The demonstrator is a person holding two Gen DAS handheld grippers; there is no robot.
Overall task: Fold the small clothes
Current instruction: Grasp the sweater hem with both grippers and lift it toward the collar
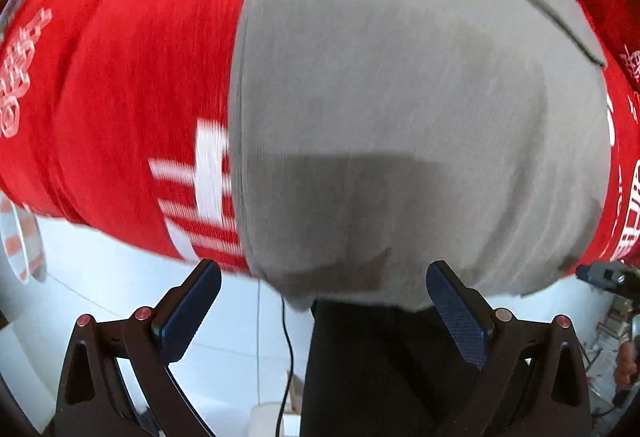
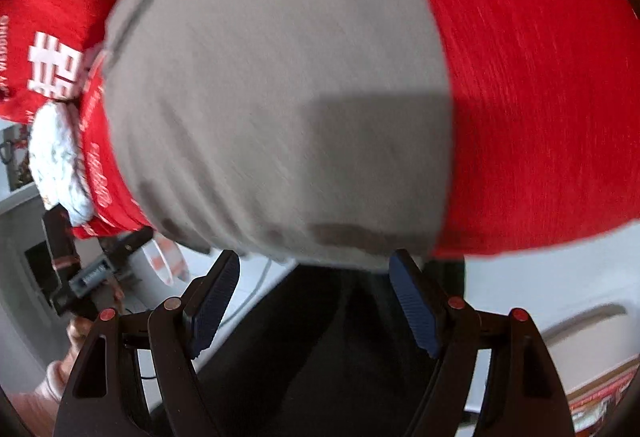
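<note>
On the red printed cloth lies a grey knit garment; at its near hem we hold left tongs and right tongs spread, pinching nothing.

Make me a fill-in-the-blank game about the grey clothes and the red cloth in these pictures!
1. The grey garment lies on a cloth coloured ____.
2. The writing on that cloth is ____.
3. The left gripper has its fingers ____, with nothing pinched between them.
4. The pads on the fingers of the right gripper are dark ____.

Missing words: red; white; open; blue
</note>
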